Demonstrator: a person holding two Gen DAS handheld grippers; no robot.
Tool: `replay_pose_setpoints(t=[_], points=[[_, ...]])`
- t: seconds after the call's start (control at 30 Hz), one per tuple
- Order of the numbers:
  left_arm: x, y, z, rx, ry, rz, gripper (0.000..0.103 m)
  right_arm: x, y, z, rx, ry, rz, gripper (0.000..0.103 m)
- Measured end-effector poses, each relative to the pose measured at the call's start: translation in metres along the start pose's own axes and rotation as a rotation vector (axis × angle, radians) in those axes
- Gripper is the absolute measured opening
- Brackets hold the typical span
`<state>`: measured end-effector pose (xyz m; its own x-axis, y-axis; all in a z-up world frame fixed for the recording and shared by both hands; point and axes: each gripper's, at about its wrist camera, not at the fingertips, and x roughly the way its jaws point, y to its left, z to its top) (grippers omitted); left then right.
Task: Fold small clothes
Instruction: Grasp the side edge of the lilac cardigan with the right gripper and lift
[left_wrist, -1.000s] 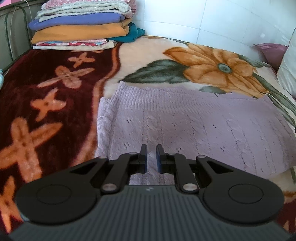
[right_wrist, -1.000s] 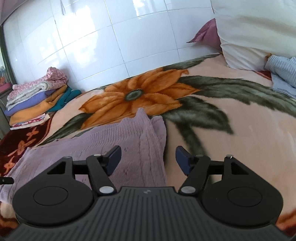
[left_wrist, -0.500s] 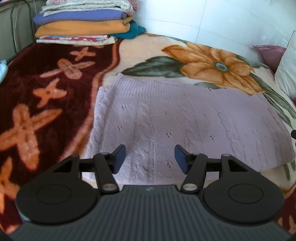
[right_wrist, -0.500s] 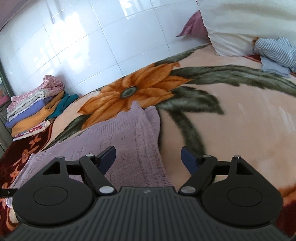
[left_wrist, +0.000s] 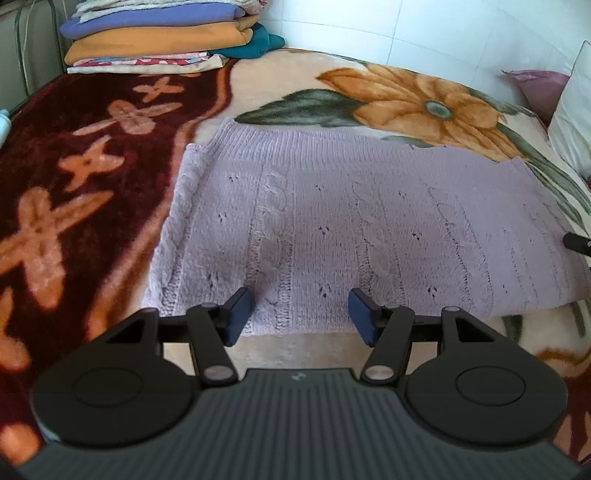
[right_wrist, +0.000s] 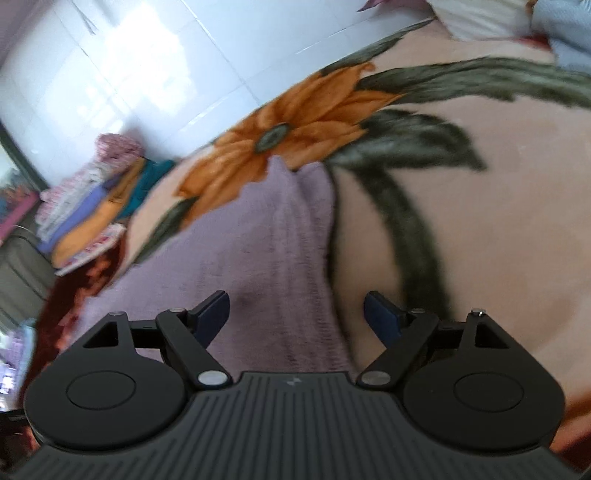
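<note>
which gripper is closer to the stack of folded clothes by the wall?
Left. The left gripper hangs open over the lilac sweater's end on the stack's side; the right gripper, open, sits over the sweater's opposite end, away from the stack.

Bright daylight, glare on tiled wall (right_wrist: 122, 74); left view sharp, right view motion-blurred; fisheye bends edges, corners dark.

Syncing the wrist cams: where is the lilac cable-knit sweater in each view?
Left wrist: lilac cable-knit sweater spread flat across the centre, near edge at the fingertips.
Right wrist: its end at centre-left, blurred.
Shared landmark: orange flower on the blanket.
</note>
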<state>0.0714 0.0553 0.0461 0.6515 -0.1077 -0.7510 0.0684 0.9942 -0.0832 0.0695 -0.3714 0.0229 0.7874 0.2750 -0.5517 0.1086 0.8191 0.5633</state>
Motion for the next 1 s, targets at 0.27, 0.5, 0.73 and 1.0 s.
replay_pose_setpoints(t=[0.27,0.5,0.73,1.0], points=[[0.001,0.001,-0.001,-0.003,0.001,-0.006,0.061,0.018,0.013,-0.003,-0.002,-0.001,0.000,0.077],[0.001,0.002,-0.002,-0.002,0.002,-0.009,0.061,0.016,-0.001,-0.002,0.111,-0.031,0.064,0.051],[0.000,0.002,-0.002,0.000,0.005,-0.009,0.061,0.021,-0.014,-0.002,0.237,-0.062,0.114,0.057],[-0.014,0.016,0.001,-0.009,-0.013,0.009,0.061,0.001,0.021,0.011,0.095,-0.152,0.106,0.023]])
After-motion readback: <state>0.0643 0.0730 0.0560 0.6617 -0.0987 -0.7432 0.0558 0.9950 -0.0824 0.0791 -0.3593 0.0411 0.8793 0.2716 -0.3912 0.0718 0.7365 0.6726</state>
